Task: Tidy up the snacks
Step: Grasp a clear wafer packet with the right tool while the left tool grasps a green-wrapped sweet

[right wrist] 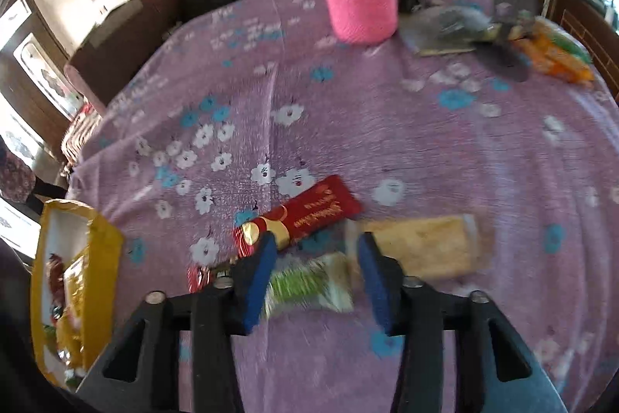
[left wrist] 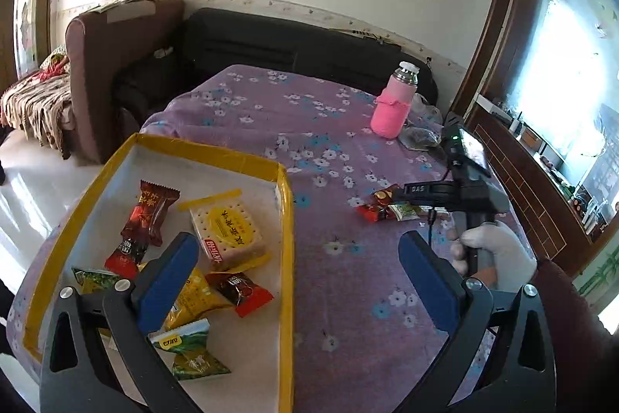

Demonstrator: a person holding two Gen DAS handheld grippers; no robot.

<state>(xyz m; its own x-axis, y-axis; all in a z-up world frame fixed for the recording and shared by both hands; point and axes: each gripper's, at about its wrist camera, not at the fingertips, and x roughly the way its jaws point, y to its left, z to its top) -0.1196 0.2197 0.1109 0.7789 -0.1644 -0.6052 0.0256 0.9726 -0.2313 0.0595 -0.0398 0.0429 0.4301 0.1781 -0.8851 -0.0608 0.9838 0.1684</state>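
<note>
Covering the bench: a purple cloth printed with white and blue flowers, draped over every edge in view.
Sofa: dark sofa behind the bench's far edge, with a brown armchair off the far-left corner.
Tray: yellow-rimmed tray with a white floor, at the bench's left edge; the right wrist view catches it at its left margin.
Tray contents: a cracker pack, a dark red bar, a small red sweet, yellow and green packets, lying loose and partly overlapping.
Bottle: pink-sleeved bottle upright near the far-right corner, crumpled bags just beside it.
Left tongs: left tongs spread wide and holding nothing; the left finger hangs over the tray, the right finger over bare cloth.
Right tongs: right tongs partly open, low over the cloth, straddling a green packet; the blue pads flank it, but blur hides whether they touch it.
Loose snacks: a red bar tilted just beyond the left pad, a pale yellow pack just right of the right pad, all toward the bench's right side; an orange packet lies near the far-right corner.
Hand: white-gloved hand gripping the right tool's handle.
</note>
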